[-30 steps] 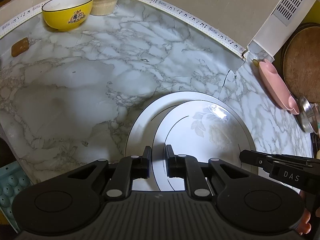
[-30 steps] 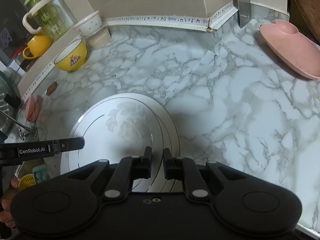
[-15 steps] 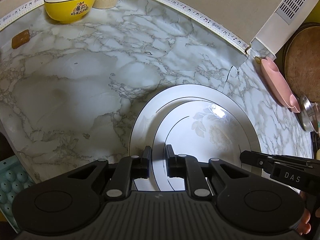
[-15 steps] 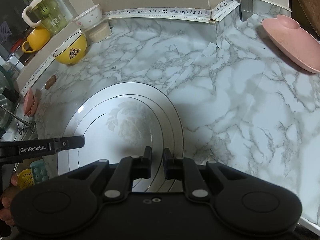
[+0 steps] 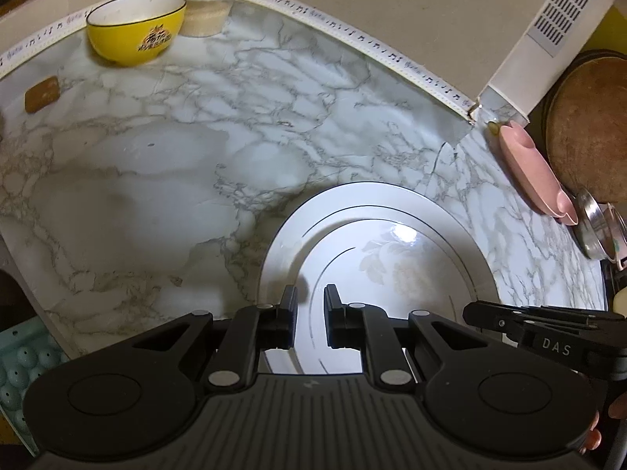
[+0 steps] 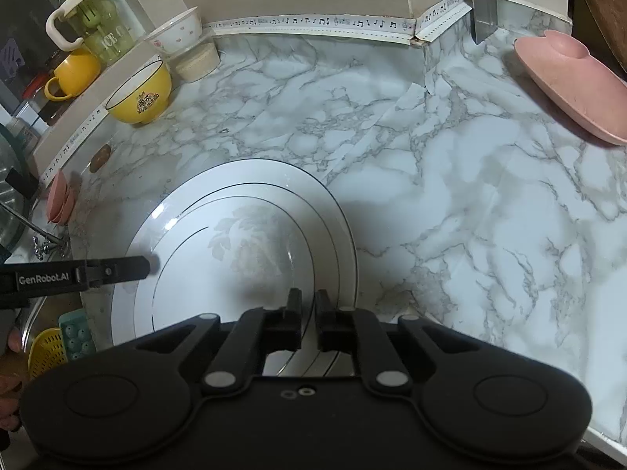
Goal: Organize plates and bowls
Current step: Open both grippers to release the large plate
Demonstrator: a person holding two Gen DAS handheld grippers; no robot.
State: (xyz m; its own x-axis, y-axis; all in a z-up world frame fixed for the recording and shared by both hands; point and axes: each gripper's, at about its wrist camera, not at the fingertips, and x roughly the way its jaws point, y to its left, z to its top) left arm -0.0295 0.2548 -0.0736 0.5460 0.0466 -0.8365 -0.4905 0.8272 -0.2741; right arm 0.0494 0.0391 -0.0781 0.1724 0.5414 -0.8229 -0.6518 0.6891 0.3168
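Two round white china plates w/ thin dark rim lines, smaller plate [image 5: 395, 262] nested on larger plate [image 5: 450, 211], sat on the grey-veined marble counter [image 5: 156, 180]. Left gripper [image 5: 309, 305] and right gripper [image 6: 307, 305] were each clamped on the near rim, opp. sides; whether on both plates or only one, can't tell. Step, prob.: carrying/placing the stack. Yellow ceramic bowl [image 5: 135, 33] stood well apart by the back wall. Next move needs both hands level & in sync, or the top plate slides.
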